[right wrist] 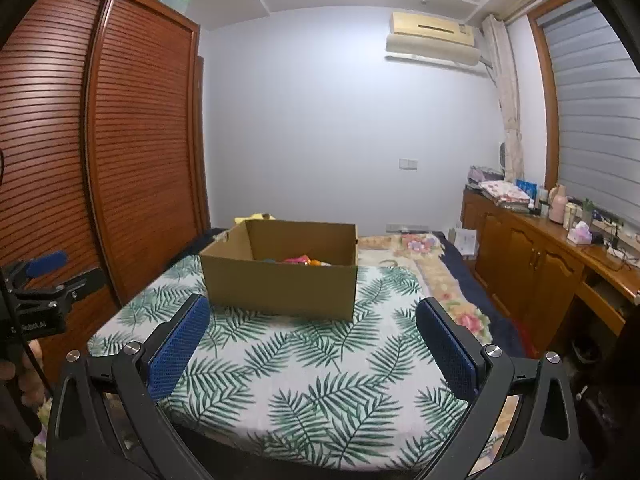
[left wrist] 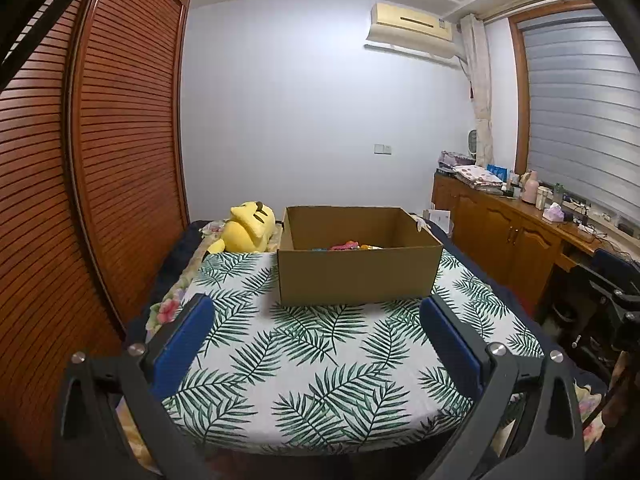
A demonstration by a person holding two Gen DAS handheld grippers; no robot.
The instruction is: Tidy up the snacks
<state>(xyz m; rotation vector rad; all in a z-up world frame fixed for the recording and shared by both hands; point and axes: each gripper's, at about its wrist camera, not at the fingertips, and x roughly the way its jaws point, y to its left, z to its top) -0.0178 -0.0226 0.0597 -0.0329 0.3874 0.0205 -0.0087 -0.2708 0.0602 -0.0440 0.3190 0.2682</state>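
An open cardboard box (left wrist: pixel 356 276) stands on a leaf-print cloth (left wrist: pixel 304 360) on the bed; it also shows in the right wrist view (right wrist: pixel 280 284). Colourful snack packets (left wrist: pixel 348 245) lie inside it, partly hidden by the front wall, and show in the right wrist view (right wrist: pixel 302 260) too. My left gripper (left wrist: pixel 316 312) is open and empty, held above the cloth in front of the box. My right gripper (right wrist: pixel 312 312) is open and empty, also in front of the box. The left gripper shows at the left edge of the right wrist view (right wrist: pixel 44 276).
A yellow plush toy (left wrist: pixel 248 228) lies behind the box at the left. A slatted wooden wardrobe (left wrist: pixel 100 152) stands along the left. A wooden cabinet (left wrist: pixel 512 232) with cluttered items runs along the right under the window. A floral blanket (right wrist: pixel 424 248) lies right of the box.
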